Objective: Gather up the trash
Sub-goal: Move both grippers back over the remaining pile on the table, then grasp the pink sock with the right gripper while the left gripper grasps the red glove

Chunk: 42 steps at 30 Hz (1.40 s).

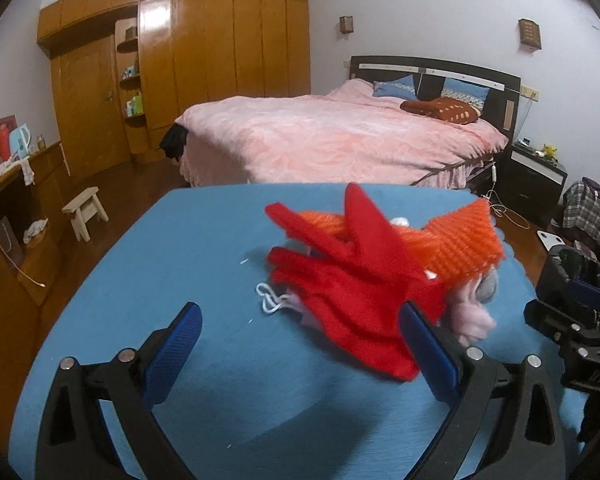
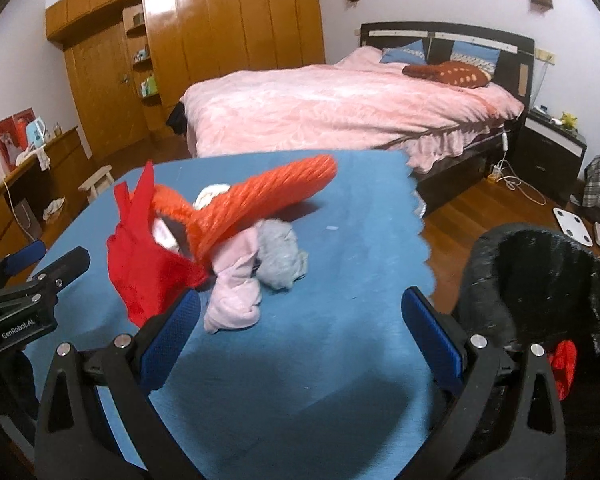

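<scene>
A heap lies on the blue table cover (image 1: pixel 172 280): red gloves (image 1: pixel 340 292), an orange knit hat (image 1: pixel 460 240), a pink cloth (image 1: pixel 472 316) and a white string (image 1: pixel 270 300). My left gripper (image 1: pixel 300 332) stands open just before the gloves, its right pad by their edge, nothing between the fingers. In the right wrist view the red gloves (image 2: pixel 140 264), orange hat (image 2: pixel 260 196), pink cloth (image 2: pixel 236 292) and a grey wad (image 2: pixel 280 256) lie ahead to the left. My right gripper (image 2: pixel 302 308) is open and holds nothing. The left gripper (image 2: pixel 48 258) shows at the far left.
A black bin (image 2: pixel 540 280) stands right of the table with something red (image 2: pixel 564 364) inside. Beyond the table is a bed with a pink cover (image 1: pixel 332 140), a wooden wardrobe (image 1: pixel 204 60), a small stool (image 1: pixel 86 210) and a dark nightstand (image 2: pixel 552 152).
</scene>
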Each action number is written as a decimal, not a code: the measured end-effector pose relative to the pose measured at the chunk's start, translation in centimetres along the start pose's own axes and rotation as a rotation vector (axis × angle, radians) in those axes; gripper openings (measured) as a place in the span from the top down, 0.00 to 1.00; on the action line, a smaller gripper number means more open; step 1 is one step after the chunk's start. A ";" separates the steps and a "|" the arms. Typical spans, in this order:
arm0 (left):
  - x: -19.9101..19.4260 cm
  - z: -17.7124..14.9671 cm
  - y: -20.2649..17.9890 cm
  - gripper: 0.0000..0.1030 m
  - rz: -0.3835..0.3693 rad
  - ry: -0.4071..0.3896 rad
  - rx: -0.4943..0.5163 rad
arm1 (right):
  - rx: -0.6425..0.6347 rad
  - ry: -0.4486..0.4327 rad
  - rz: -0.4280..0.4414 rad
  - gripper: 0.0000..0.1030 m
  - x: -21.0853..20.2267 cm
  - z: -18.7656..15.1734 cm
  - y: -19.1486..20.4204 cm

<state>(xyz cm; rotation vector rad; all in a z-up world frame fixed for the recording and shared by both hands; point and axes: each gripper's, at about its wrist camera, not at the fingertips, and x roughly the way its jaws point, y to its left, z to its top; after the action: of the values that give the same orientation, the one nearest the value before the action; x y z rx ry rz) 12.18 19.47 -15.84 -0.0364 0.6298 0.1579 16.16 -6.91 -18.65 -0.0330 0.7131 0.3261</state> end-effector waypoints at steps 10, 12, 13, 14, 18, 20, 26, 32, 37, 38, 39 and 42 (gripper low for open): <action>1.4 -1.3 1.0 0.06 0.001 0.040 -0.023 | -0.037 0.054 0.019 0.05 2.2 -0.1 2.0; 1.3 -1.4 1.3 0.06 -0.001 0.040 -0.037 | -0.043 0.064 0.023 0.08 2.5 -0.1 2.3; 1.3 -1.4 1.5 0.06 -0.001 0.039 -0.044 | -0.045 0.069 0.024 0.10 2.7 -0.1 2.4; 1.3 -1.4 1.7 0.06 0.001 0.039 -0.048 | -0.047 0.076 0.027 0.13 2.9 -0.1 2.5; 1.4 -1.4 2.3 0.06 0.002 0.040 -0.064 | -0.054 0.113 0.041 0.24 3.7 -0.2 3.1; 1.5 -1.5 2.4 0.06 0.001 0.041 -0.073 | -0.053 0.130 0.056 0.31 4.1 -0.3 3.3; 1.4 -1.7 2.2 0.06 -0.005 0.045 -0.063 | -0.045 0.198 0.124 0.61 5.4 -0.5 3.6; 1.4 -1.5 1.9 0.07 -0.021 0.043 -0.066 | -0.043 0.172 0.145 0.64 4.2 -0.5 3.3; 1.4 -1.3 0.4 0.07 -0.060 0.048 -0.055 | -0.036 0.173 0.151 0.64 2.7 -1.3 2.5; 1.5 -1.3 0.0 0.07 -0.069 0.051 -0.052 | -0.034 0.173 0.148 0.64 2.5 -1.4 2.3; 1.5 -1.3 -0.3 0.07 -0.076 0.053 -0.048 | -0.033 0.172 0.142 0.64 2.2 -1.6 2.1; 1.8 -1.2 -1.6 0.07 -0.094 0.059 -0.029 | -0.026 0.169 0.121 0.64 1.6 -1.9 1.1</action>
<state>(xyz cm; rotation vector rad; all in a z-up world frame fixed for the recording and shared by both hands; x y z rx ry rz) 13.17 18.08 -17.87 -0.0990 0.6829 0.0759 15.78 -5.64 -21.03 -0.0430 0.8802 0.4525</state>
